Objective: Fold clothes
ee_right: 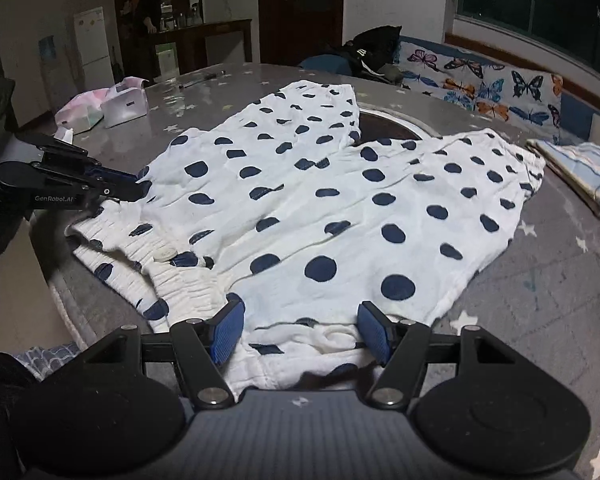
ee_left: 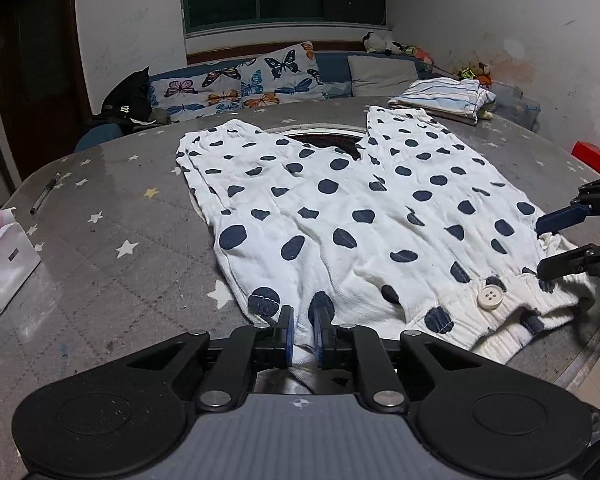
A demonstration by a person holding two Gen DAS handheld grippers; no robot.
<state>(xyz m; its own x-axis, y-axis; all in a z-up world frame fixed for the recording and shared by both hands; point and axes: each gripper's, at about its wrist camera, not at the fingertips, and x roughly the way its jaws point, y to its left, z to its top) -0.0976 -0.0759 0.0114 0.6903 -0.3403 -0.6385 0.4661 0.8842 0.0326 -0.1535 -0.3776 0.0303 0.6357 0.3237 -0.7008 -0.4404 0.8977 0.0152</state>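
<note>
Trousers (ee_left: 360, 216), white with dark dots, are lying flat on the grey starred table (ee_left: 112, 240), legs pointing away from me and the waistband at the near edge. I am seeing a white button (ee_left: 490, 297) on that waistband. My left gripper (ee_left: 303, 330) is sitting at the near corner of the waist, its blue pads drawn close together with a fold of white cloth pinched between them. My right gripper (ee_right: 302, 330) is resting at the other waist corner with its jaws standing well apart; cloth is lying between the pads (ee_right: 229, 332), but they are not pressing on it. In the right view the left gripper is reaching in at the far hem of the waist. A folded striped cloth (ee_left: 444, 98) is lying at the far right of the table, near a red box (ee_left: 596, 156). A pen (ee_left: 45, 193) and a white tissue box (ee_left: 6, 264) are sitting to the left, well apart from the trousers.
</note>
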